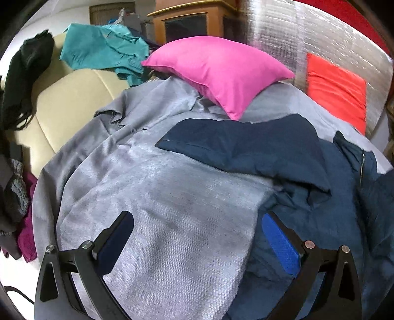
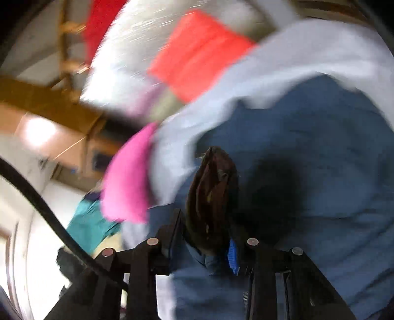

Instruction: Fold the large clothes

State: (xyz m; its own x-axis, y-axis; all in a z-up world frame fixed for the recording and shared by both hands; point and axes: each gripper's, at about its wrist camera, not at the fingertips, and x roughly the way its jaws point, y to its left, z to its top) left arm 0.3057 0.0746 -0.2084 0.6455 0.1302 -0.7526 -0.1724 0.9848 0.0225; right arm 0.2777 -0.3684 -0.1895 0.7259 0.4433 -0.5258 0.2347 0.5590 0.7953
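A large navy blue garment (image 1: 246,152) lies crumpled on a grey cloth (image 1: 160,197) that covers the work surface. My left gripper (image 1: 199,236) hangs open just above the grey cloth near the navy garment's left edge, with nothing pinched between its fingers. The right wrist view is blurred by motion. There my right gripper (image 2: 206,221) stands narrow, shut on a dark bunched fold of cloth (image 2: 211,192) that fills the gap between its fingers. Beyond it lie the navy garment (image 2: 307,147) and the grey cloth (image 2: 295,54).
A pink pillow (image 1: 216,71) sits at the far edge of the grey cloth, with an orange-red cushion (image 1: 337,91) against a silver foil wall to its right. A teal garment (image 1: 103,46) and black clothes (image 1: 24,73) lie on a beige sofa (image 1: 69,98) at the left. A wooden cabinet (image 1: 187,22) stands behind.
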